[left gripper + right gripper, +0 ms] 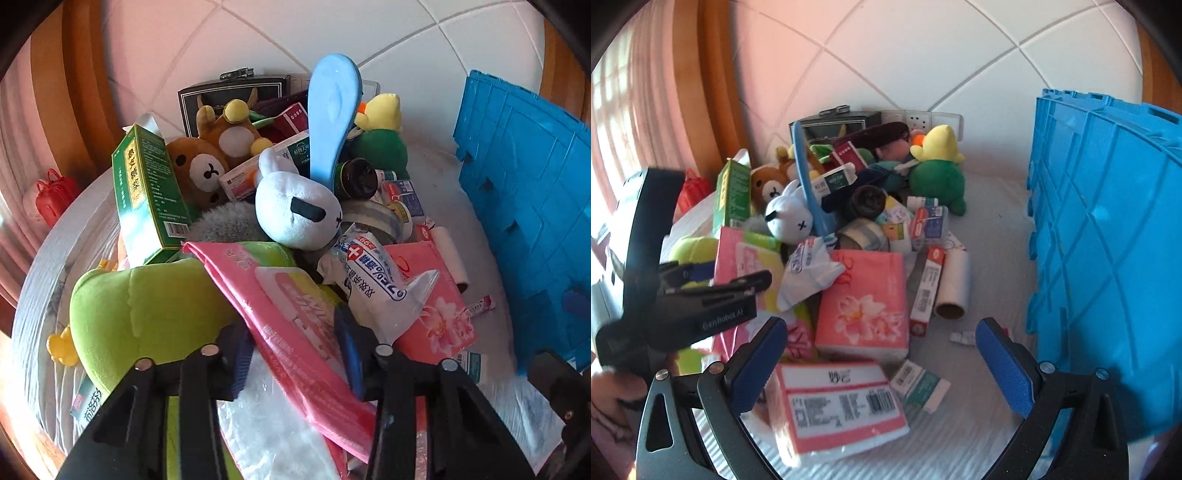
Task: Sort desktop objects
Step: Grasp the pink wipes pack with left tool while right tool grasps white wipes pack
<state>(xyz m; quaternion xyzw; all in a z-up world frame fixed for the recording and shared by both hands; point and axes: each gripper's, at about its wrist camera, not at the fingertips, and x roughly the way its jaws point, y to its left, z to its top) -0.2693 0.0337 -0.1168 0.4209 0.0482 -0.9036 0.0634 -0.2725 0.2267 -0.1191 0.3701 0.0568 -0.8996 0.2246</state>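
Note:
A pile of plush toys, boxes and packets lies on a white table. My left gripper (295,354) sits over a pink flat packet (295,325), its jaws on either side of it and partly closed; it also shows in the right wrist view (701,273). A green plush (147,314) is left of it, a white rabbit plush (299,210) beyond. My right gripper (882,365) is open and empty above a pink tissue pack with a barcode label (838,406). A floral pink tissue pack (864,306) lies further on.
A blue plastic crate (1108,240) stands at the right, also in the left wrist view (528,206). A green tea box (147,195), brown bear plush (201,173), blue shoehorn (328,114), tape roll (864,236), paper tube (955,288) and yellow-green plush (938,166) crowd the pile. White tiled wall behind.

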